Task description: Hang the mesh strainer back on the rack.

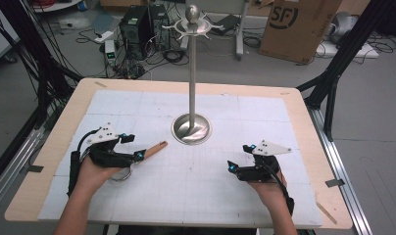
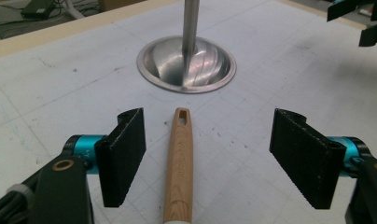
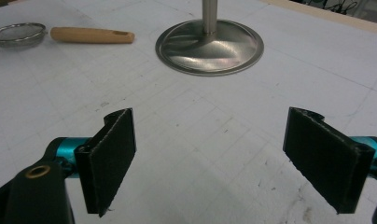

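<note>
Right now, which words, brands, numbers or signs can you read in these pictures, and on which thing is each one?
"SF" in a circular logo: on the cardboard box behind the table.
Faint mark on the wooden handle: too blurred to read.

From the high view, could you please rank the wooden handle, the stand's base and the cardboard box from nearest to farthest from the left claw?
1. Wooden handle, at the left claw.
2. Stand's base, mid-table.
3. Cardboard box, on the floor beyond the table.

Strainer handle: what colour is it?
Light wood-brown handle with visible grain, clearest in the left gripper view.
</note>
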`<state>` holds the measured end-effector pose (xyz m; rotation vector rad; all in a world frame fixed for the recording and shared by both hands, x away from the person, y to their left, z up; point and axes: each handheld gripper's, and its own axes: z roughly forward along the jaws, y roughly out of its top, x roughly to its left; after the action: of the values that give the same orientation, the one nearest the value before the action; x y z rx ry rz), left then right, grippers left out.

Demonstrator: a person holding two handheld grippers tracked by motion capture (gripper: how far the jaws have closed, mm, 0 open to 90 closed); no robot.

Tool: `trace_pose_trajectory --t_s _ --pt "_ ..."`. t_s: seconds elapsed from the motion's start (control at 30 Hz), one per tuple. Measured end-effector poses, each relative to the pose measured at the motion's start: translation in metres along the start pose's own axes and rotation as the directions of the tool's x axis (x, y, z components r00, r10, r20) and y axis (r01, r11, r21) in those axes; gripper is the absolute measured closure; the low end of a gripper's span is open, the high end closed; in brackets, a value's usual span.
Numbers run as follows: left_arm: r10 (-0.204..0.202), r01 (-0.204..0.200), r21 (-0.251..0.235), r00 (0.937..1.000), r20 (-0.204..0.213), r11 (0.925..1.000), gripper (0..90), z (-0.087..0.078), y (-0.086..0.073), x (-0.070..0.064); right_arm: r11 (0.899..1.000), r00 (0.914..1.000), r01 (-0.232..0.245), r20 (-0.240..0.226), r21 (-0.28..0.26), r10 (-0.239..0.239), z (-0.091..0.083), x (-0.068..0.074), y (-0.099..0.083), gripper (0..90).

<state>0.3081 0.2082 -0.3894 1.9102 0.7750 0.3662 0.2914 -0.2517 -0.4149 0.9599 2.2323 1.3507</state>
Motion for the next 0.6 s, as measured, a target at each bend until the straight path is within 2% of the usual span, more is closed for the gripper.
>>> trace_pose_trajectory --t_s 0.2,0.33,0.6 --pt "-0.002 0.002 0.019 1.0000 0.004 0.9998 27.8 0.002 -0.002 0.001 1.000 1.0000 0.003 -0.001 0.001 -0.003 -0.001 0.001 0.000 16.1" --pt "-0.004 0.004 0.037 0.9999 -0.012 0.9993 27.9 0.005 -0.004 0.004 1.000 1.0000 0.007 -0.001 0.005 -0.007 -0.001 0.000 0.000 16.1" --pt "0.019 -0.014 0.113 0.9987 -0.047 0.9935 27.9 0.014 -0.008 0.006 1.000 0.9999 0.010 -0.005 -0.003 -0.010 -0.002 0.000 -0.001 16.1"
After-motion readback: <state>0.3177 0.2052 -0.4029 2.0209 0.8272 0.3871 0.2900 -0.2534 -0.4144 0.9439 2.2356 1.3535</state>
